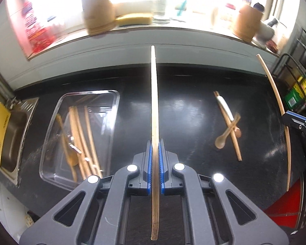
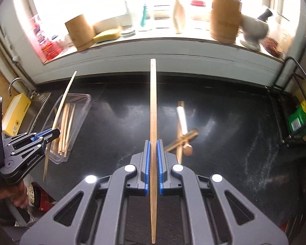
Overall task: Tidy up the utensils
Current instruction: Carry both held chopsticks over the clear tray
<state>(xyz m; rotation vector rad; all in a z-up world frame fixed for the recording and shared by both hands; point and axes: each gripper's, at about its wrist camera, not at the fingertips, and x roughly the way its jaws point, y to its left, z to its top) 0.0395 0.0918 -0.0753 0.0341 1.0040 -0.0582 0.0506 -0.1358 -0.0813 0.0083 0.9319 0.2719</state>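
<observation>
While each claw is clamped on one chopstick, left claw (image 1: 155,163) and right claw (image 2: 153,163) above the black desk (image 2: 224,122), the clear tray (image 1: 51,138) holds several chopsticks (image 1: 79,134); more utensils (image 1: 230,126) lie crossed on the desk.

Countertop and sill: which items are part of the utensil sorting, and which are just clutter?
Job:
- chopstick in left tool
- chopstick in right tool
- clear plastic tray with chopsticks already in it
- loose pile on the counter: chopsticks, wooden spoons, white-handled utensil

Lying about:
- wooden canisters
- yellow sponge
- yellow box by the sink
- mortar and pestle
</observation>
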